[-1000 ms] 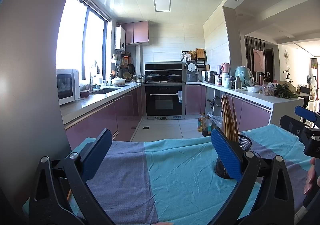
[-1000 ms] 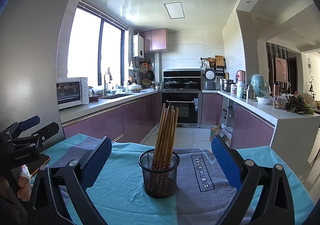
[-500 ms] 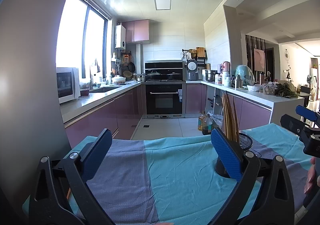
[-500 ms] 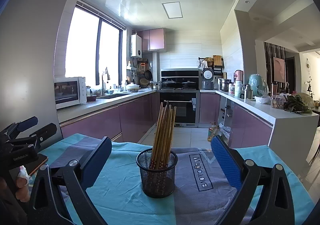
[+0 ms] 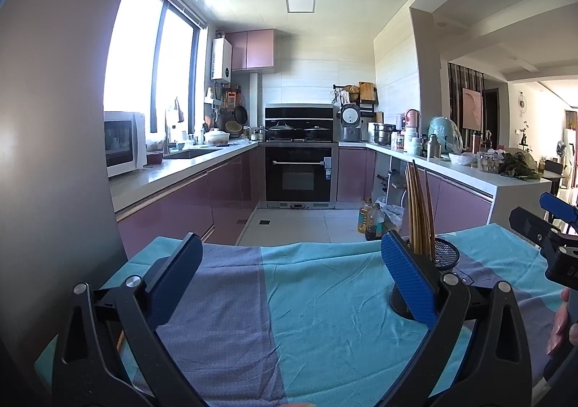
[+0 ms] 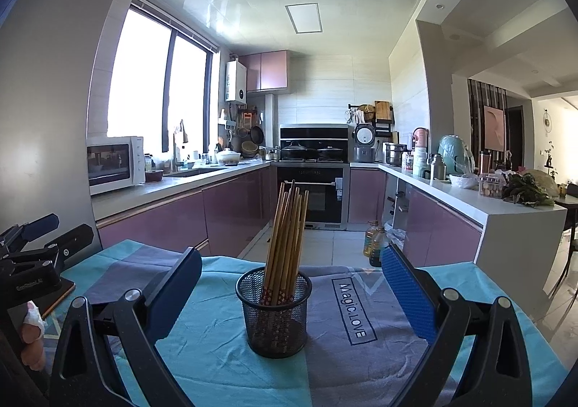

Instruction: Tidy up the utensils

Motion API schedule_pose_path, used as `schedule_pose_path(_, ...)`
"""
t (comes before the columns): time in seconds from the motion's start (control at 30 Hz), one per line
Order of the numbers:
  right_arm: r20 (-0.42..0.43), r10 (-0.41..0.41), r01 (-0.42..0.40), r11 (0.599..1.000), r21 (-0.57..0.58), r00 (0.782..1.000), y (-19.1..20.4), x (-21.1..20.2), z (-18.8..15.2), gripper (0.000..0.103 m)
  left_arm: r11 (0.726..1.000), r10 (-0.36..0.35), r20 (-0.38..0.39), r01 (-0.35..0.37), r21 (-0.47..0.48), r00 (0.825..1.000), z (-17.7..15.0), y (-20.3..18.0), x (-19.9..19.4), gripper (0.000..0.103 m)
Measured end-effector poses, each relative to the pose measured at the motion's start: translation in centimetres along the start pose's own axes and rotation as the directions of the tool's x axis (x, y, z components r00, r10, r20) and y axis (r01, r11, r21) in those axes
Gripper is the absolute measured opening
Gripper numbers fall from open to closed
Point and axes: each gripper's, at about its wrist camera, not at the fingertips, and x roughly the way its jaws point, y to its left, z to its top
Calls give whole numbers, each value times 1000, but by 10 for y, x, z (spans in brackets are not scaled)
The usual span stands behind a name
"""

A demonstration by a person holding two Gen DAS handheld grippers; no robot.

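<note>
A black mesh cup (image 6: 274,313) stands upright on the teal and grey cloth (image 6: 346,352), holding several wooden chopsticks (image 6: 287,233). My right gripper (image 6: 289,295) is open and empty, its jaws wide to either side of the cup, a little short of it. My left gripper (image 5: 292,280) is open and empty over bare cloth (image 5: 307,316). In the left wrist view the cup (image 5: 442,258) and chopsticks (image 5: 419,208) sit behind my right finger, and the right gripper (image 5: 549,226) shows at the far right edge. The left gripper (image 6: 39,237) shows at the left of the right wrist view.
The table's far edge drops to the kitchen floor, where oil bottles (image 6: 372,244) stand. A grey fridge wall (image 6: 43,118) rises on the left. A white counter (image 6: 505,219) with greens is on the right. A flat dark object (image 6: 57,295) lies by the left gripper.
Both cameras have tilted or dropped slightly, so the scene sits a little lower. The cup and chopsticks have not moved. Both grippers stay open.
</note>
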Motion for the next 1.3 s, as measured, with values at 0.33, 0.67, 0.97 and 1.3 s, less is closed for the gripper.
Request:
schedule_pose_path(0.33, 5, -16, 16, 1000, 0, 1000, 1, 1, 1, 97, 1000, 24, -6, -24, -2, 1000, -2, -5, 2, 97)
schedule_pose_path(0.67, 1, -12, 12, 1000, 9, 1000, 1, 0, -1, 97, 999, 33, 0, -33, 4, 999, 0, -7, 3, 97)
schedule_pose_path(0.97, -5, -7, 7, 1000, 14, 1000, 0, 0, -3, 96, 999, 38, -7, -38, 9, 999, 0, -10, 3, 97)
schedule_pose_path(1.3, -7, -9, 9, 1000, 11, 1000, -1, 1, -3, 97, 999, 39, -9, -39, 8, 999, 0, -10, 4, 97)
